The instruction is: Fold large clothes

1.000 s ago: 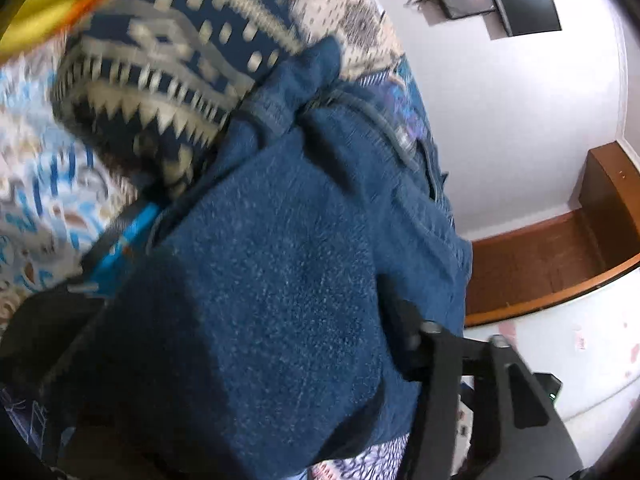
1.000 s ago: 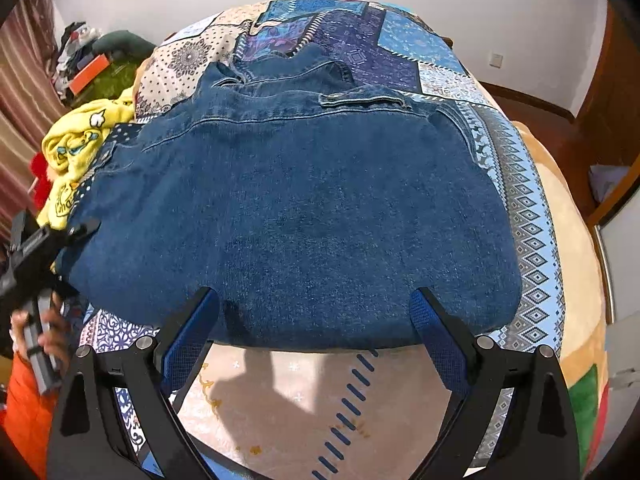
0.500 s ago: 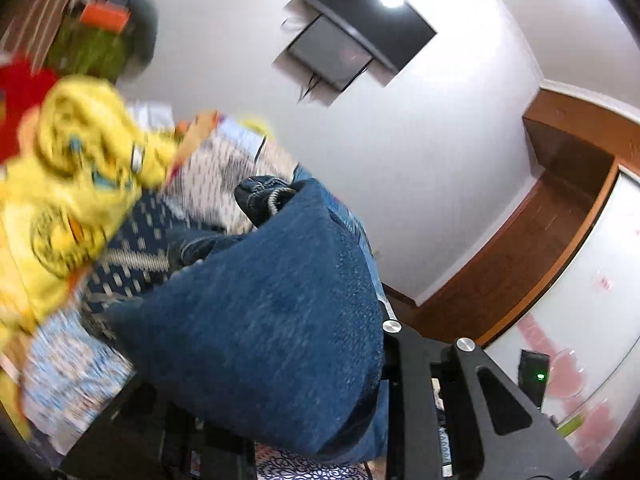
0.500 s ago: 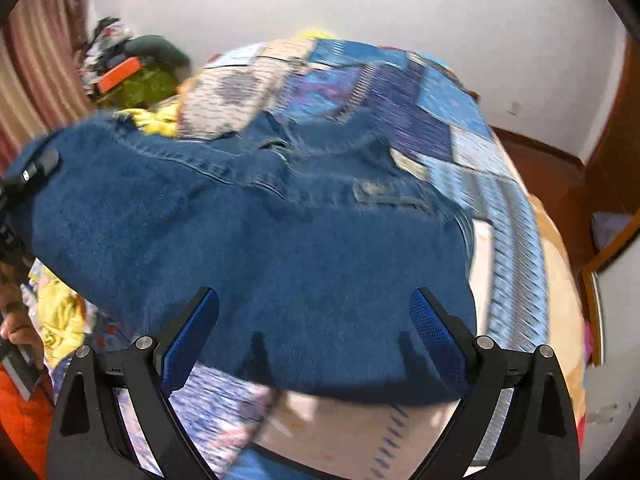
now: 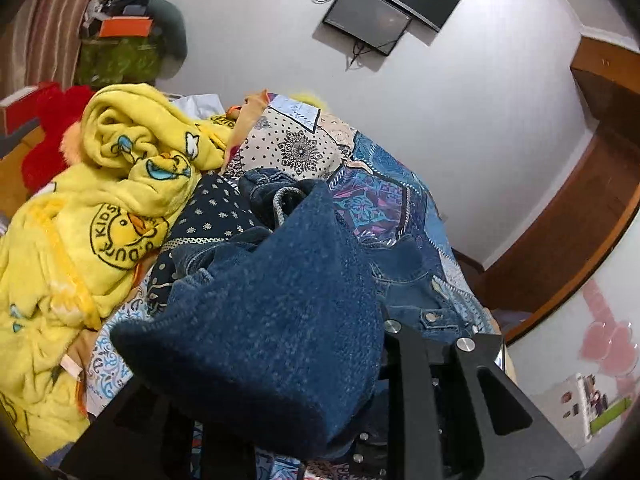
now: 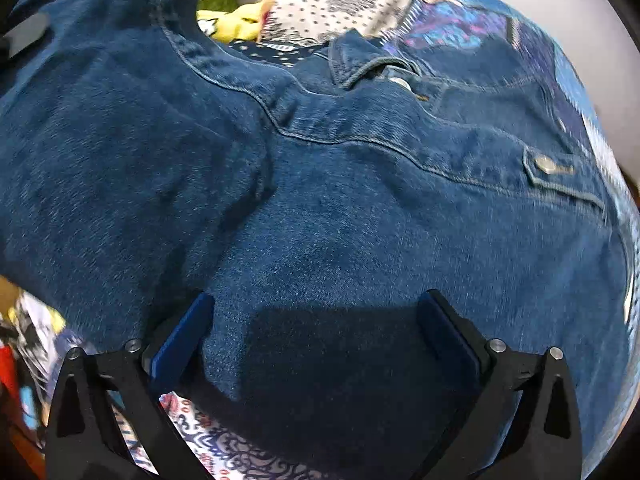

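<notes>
A blue denim jacket lies on the patchwork bedspread. My left gripper is shut on a thick fold of the jacket and holds it lifted above the bed; the fabric drapes over the fingers and hides the tips. My right gripper is open, its blue pads wide apart, with the jacket's near edge lying between the two fingers. The jacket's left side is raised toward the upper left of the right wrist view.
A yellow duck-print blanket is heaped on the bed's left side, beside a dark dotted cloth. A red plush and clutter sit beyond. A TV hangs on the white wall. A wooden wardrobe stands at right.
My left gripper has lifted the jacket's left side up off the bed. My right gripper has moved forward, so the jacket's edge now lies between its open fingers.
</notes>
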Tool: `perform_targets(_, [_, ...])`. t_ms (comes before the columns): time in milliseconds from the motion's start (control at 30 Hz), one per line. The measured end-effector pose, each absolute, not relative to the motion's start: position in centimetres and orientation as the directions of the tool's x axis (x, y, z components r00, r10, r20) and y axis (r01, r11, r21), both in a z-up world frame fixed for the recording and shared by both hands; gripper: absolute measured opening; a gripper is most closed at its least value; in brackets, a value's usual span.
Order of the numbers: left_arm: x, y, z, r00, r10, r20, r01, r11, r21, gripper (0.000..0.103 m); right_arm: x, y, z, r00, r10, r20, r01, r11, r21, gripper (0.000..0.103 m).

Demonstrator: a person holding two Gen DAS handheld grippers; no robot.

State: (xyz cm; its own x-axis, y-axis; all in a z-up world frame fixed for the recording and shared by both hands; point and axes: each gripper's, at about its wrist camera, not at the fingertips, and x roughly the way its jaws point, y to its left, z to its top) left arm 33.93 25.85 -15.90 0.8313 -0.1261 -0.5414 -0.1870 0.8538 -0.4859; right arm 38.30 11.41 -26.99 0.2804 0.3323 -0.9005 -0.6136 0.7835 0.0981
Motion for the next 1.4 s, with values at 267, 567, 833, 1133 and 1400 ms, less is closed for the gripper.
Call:
perform_targets(267, [37.0, 18.6, -12.7, 0.836, -0.156, -0.526, -0.062, 0.926, -0.372, 0.024, 38.8, 3.4, -22.7, 0.313, 0.423, -0.851, -0.514, 0.828, 0.223, 0.103])
perform_targets(567, [39.9, 2.9, -15.3, 0.768, -0.316, -0.557, 0.197, 0.944, -0.264, 0.025, 36.6, -12.6, -18.8, 0.519, 0.291, -0.804, -0.213, 0.955, 0.208, 0.103])
perform_targets(833, [38.4, -5.2, -25.7, 0.539, -0.309, -0.784, 0.416, 0.906, -0.071, 0.028, 34.3, -18.7, -18.8, 0.549, 0.202, -0.811, -0.063, 0.978, 0.2, 0.103])
perform_targets(1133, [37.0, -3.7, -23.5, 0.467, -0.317, -0.826, 0.434, 0.896, -0.098, 0.06, 32.3, -18.8, -16.9, 0.574, 0.222, -0.788, -0.098, 0.974, 0.203, 0.103])
perform_targets(1400, [32.8, 0.2, -19.7, 0.545, -0.327, -0.772, 0.39, 0.914, -0.113, 0.078, 32.2, -14.1, -14.5, 0.619, 0.289, -0.73, -0.225, 0.956, 0.187, 0.103])
